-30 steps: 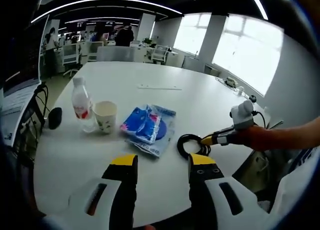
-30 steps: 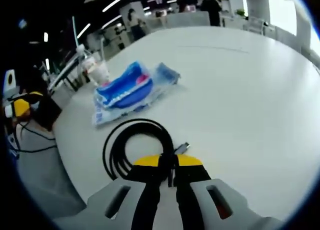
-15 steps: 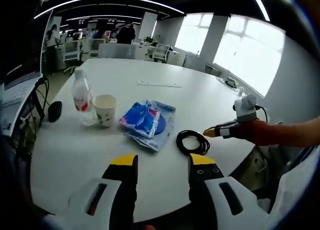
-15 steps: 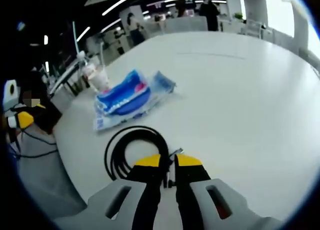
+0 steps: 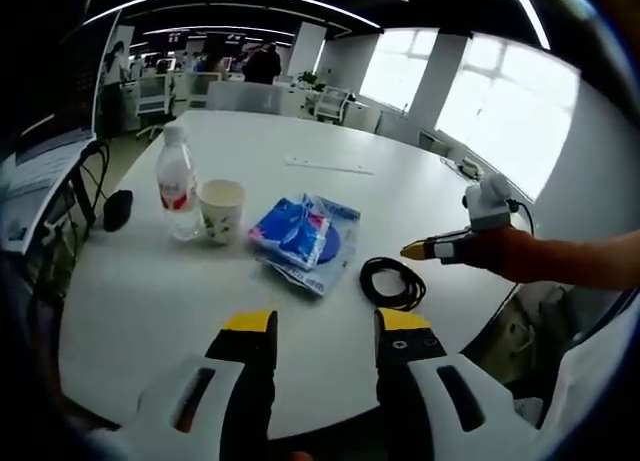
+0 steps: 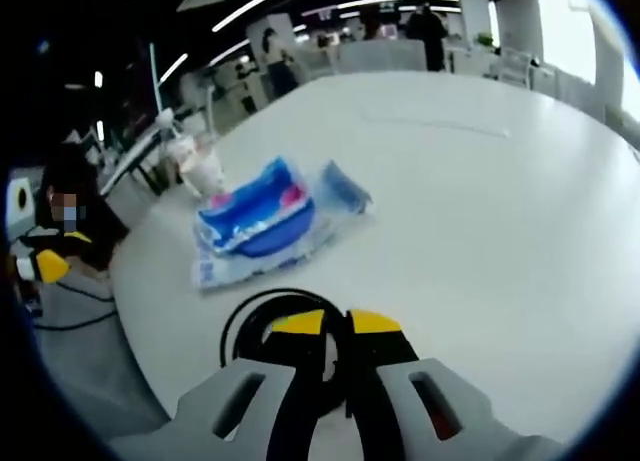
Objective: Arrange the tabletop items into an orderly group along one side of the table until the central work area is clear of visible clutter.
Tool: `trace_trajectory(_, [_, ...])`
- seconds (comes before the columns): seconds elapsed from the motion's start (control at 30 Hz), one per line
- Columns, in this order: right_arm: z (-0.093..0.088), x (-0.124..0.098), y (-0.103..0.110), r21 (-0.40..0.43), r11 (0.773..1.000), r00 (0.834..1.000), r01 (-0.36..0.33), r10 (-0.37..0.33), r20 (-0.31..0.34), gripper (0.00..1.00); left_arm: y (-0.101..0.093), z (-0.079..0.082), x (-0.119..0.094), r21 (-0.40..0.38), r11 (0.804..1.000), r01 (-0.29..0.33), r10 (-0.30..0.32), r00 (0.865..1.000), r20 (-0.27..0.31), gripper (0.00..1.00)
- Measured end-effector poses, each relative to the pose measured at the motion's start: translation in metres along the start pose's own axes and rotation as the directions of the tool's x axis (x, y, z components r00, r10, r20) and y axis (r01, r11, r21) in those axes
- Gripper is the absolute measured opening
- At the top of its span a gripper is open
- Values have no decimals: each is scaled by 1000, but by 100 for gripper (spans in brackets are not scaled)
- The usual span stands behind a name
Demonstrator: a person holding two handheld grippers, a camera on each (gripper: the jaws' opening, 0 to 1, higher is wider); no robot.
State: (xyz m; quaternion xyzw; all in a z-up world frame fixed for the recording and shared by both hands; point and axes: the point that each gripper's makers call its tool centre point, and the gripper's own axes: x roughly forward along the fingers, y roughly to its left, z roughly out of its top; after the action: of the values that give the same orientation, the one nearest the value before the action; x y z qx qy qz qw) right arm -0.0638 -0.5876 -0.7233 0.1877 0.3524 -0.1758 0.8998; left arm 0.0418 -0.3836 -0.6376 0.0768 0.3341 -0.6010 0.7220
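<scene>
Four items sit grouped on the white table, cable coil lies free near right gripper

Two grippers are over a large round white table (image 5: pixel 420 196). Left gripper (image 5: pixel 325 326), w/ yellow-tipped black jaws, hangs above the near edge, jaws apart and holding nothing.

In left gripper view, a clear plastic water bottle with red label (image 5: pixel 177 186) stands upright at the left. Just beside it, on its right, stands a white paper cup (image 5: pixel 221 211), also upright. Next to the right lies a flat blue-and-white plastic packet (image 5: pixel 303 239), crumpled a bit. A black coiled cable (image 5: pixel 391 282) lies flat on the table, near the packet but apart from it. Right gripper (image 5: pixel 408 250) comes in from the right side, held by a hand in an orange-red sleeve (image 5: pixel 575 264); its yellow tip points at the coil, a small gap between them. A dark rounded object (image 5: pixel 118 208) sits near the table's left edge, too small to identify.

In right gripper view, the right gripper (image 6: pixel 335 324) has jaws nearly together w/ only a thin slit, nothing between them. The cable (image 6: pixel 255 319) lies just behind the tips, partly hidden. The packet (image 6: pixel 265 224) is beyond it, bottle and cup farther, blurred.
</scene>
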Motion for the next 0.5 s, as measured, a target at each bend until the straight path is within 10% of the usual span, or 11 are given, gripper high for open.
trace_trajectory(0.5, [23, 21, 2, -59, 998, 1000, -25, 24, -19, 7, 7, -13, 2, -57, 998, -30, 29, 999, -14, 36])
